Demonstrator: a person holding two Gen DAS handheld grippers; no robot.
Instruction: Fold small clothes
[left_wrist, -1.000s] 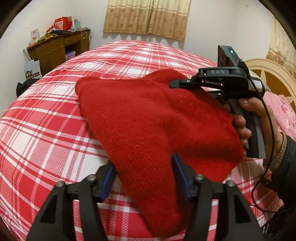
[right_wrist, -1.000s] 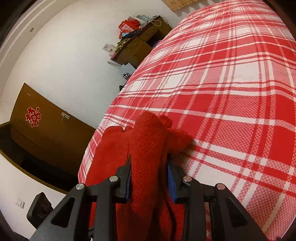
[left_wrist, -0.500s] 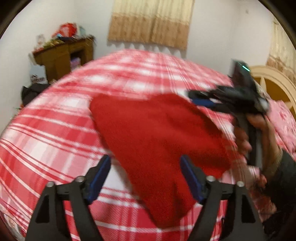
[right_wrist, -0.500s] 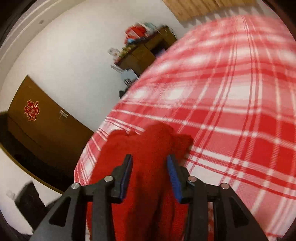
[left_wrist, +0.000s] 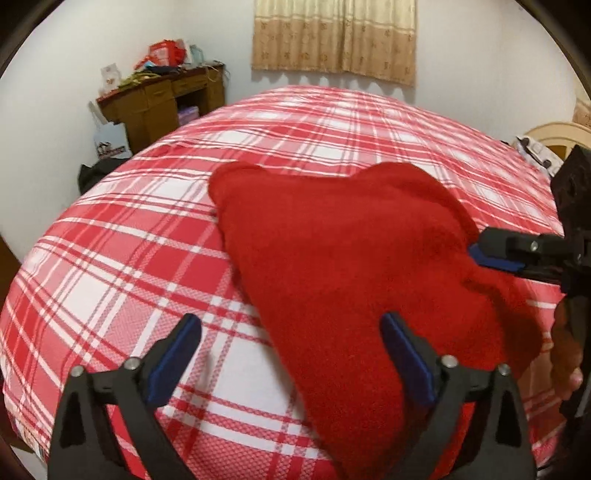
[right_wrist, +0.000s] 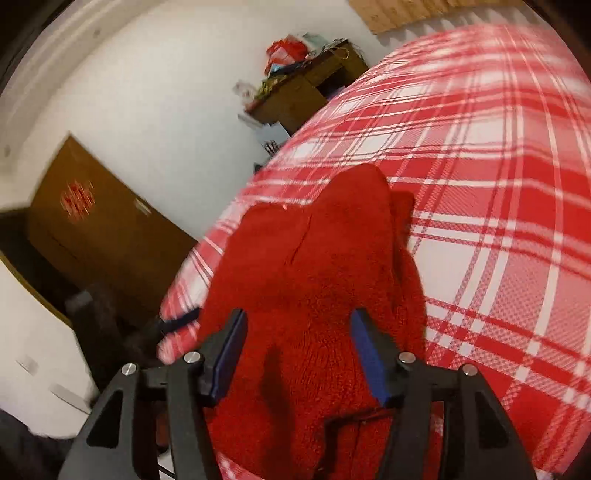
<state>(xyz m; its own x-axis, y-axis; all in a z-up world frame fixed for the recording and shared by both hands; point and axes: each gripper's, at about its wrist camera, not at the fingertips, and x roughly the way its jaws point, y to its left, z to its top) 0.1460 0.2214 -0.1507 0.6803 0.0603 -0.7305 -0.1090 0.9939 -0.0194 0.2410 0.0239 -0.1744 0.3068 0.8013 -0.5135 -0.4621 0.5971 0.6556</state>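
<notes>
Sweater (left_wrist: 332, 266) lies on the bed (left_wrist: 147, 258), before my left tongs (left_wrist: 291, 354), whose opening jaws straddle its near edge. My right tongs (left_wrist: 495, 254) at its right edge, also opening, cloth between them. Desk (left_wrist: 162, 99) behind the bed, far left; curtain (left_wrist: 332, 37) behind.

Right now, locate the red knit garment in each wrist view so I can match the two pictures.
Left wrist: the red knit garment fills the centre and right, lying on the plaid bedspread.
Right wrist: it fills the lower centre, between the fingers.
Shared landmark: the cluttered wooden desk against the white wall.
</notes>
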